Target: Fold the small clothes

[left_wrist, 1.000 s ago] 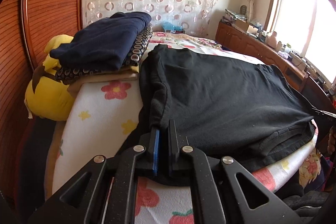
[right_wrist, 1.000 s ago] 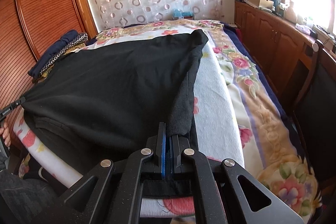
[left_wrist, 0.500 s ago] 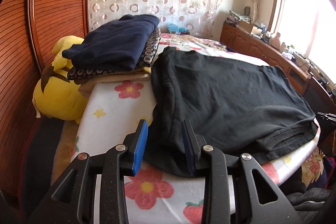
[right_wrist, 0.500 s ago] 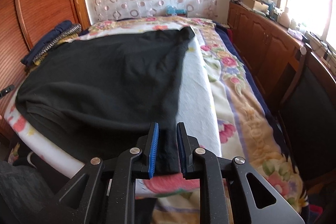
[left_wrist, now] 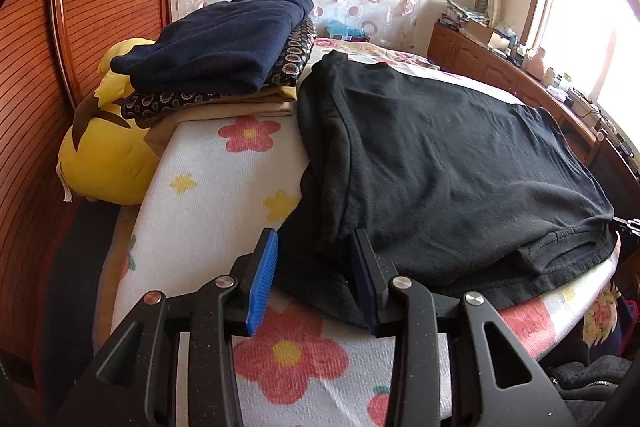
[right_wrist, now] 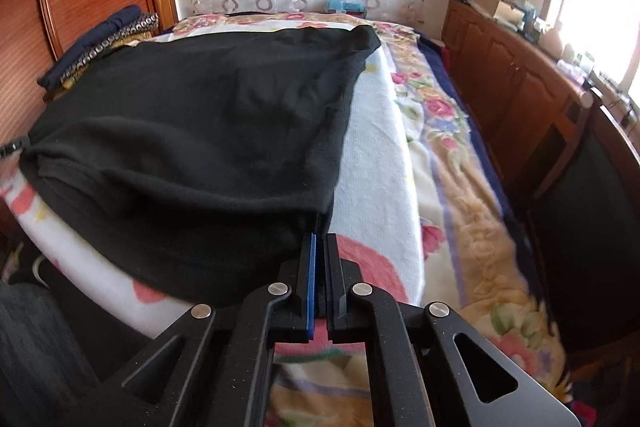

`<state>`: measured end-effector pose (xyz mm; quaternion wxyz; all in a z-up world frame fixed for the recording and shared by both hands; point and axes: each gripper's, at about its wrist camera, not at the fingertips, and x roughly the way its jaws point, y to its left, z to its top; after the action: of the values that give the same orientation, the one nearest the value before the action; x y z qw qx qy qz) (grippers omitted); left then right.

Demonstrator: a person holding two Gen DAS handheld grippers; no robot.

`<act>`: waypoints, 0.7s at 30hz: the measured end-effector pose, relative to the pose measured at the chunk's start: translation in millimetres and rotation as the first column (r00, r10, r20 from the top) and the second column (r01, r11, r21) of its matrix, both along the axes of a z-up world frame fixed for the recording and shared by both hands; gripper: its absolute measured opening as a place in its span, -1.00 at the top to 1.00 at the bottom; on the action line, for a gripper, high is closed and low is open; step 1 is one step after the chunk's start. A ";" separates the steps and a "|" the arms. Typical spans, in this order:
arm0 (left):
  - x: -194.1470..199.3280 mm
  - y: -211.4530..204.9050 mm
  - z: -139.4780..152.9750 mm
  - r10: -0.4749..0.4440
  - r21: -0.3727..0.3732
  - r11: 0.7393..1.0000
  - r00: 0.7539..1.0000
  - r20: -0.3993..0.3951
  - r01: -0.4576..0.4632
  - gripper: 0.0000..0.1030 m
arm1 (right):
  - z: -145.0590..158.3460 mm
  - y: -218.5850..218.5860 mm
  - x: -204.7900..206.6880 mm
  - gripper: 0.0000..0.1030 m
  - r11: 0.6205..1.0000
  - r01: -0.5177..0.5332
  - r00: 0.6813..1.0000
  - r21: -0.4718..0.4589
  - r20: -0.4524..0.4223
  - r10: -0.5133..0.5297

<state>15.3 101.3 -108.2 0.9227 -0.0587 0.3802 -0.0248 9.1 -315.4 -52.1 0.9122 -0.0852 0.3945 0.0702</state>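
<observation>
Left wrist view: the left gripper point(left_wrist: 314, 275) pointed down at the near edge of the bed point(left_wrist: 208, 187), which was covered by a white blanket with flowers. Its jaws stood spread and had just been opening; the near corner of the black shirt point(left_wrist: 440, 167) lay between them, loose, with a gap beside the blue pad on the left, while the cloth lay against the right finger. The shirt lay flat across the bed, its folded edge running away from the jaws toward the far end. Left of it a stack of folded clothes point(left_wrist: 224, 55), a navy piece on top, sat on the bed, just beside the shirt's far corner. A yellow plush toy point(left_wrist: 104, 155) was wedged between the stack and the wooden wall point(left_wrist: 40, 67).

Right wrist view: the right gripper point(right_wrist: 320, 247) pointed down at the other near corner of the shirt point(right_wrist: 200, 131). Its jaws were pressed together; they had opened and then closed again. The shirt's corner reached right up to the fingertips, but I could not tell whether any cloth was pinched between them. The shirt spread away to the left over the blanket, with the stack point(right_wrist: 100, 47) at its far left. A wooden cabinet point(right_wrist: 520, 87) ran along the right of the bed.
</observation>
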 end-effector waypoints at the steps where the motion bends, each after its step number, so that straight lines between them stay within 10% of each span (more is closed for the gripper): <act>1: 0.4 0.6 -0.1 0.001 -0.002 1.000 1.000 -0.002 -0.001 0.25 | 0.7 -1.4 -2.3 0.95 1.000 0.000 1.000 -0.005 -0.004 0.000; 21: 7.5 -1.7 -7.1 0.008 0.025 1.000 1.000 0.006 -0.008 0.24 | 11.7 1.2 -11.6 0.94 0.999 0.004 0.996 0.045 0.092 -0.008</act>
<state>22.9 99.7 -115.3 0.9246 -0.0484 0.3775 -0.0165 -2.5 -314.2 -40.4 0.9314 -0.0665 0.3505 0.0722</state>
